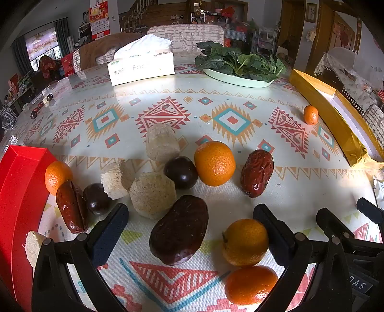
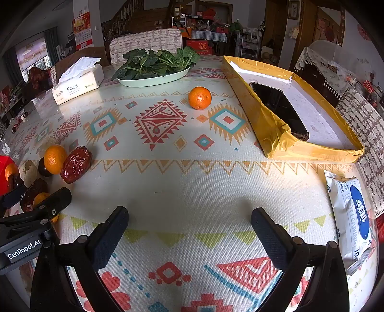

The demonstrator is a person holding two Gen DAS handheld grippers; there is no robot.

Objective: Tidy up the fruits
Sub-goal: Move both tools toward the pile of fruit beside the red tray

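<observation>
In the yellow tray a black phone, red tray, both tools released

A table under a cloth of bright geometric patterns fills the foreground, glossy with daylight toward 10 o'clock. Behind it at 12 o'clock stands a padded chair, with a wooden staircase beyond. A curtained window glows at 10 o'clock beside a red wall calendar, and wooden doors stand at 2 o'clock.
</observation>
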